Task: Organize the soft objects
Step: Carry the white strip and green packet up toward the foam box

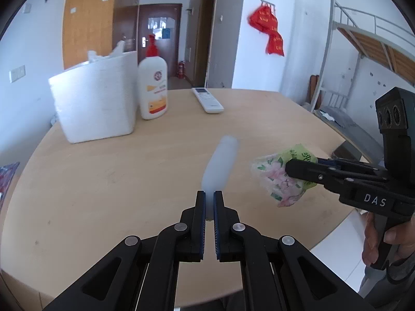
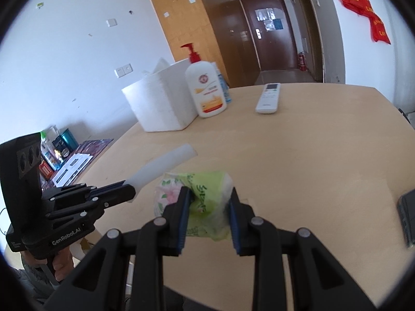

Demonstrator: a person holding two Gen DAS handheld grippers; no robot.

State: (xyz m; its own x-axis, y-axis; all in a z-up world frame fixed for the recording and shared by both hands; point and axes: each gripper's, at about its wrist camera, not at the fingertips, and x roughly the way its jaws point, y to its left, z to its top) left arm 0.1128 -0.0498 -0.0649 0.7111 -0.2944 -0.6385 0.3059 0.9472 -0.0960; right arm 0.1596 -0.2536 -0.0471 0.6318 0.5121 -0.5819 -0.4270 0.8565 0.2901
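My left gripper (image 1: 209,194) is shut on one end of a pale white foam strip (image 1: 220,163), which sticks out forward above the table; the same gripper (image 2: 131,190) and strip (image 2: 166,163) show at the left of the right wrist view. My right gripper (image 2: 207,194) is shut on a green tissue pack with pink flowers (image 2: 205,197), held just over the table. From the left wrist camera that tissue pack (image 1: 280,178) and the right gripper (image 1: 290,167) hang to the right of the strip. A white foam box (image 1: 96,98) stands at the table's far left.
A white lotion bottle with a red pump (image 1: 153,88) stands beside the foam box, with a white remote (image 1: 207,99) to its right. A dark flat object (image 2: 407,215) lies at the right edge of the wooden table (image 2: 311,155). Packets and boxes (image 2: 59,155) lie below the table's left side.
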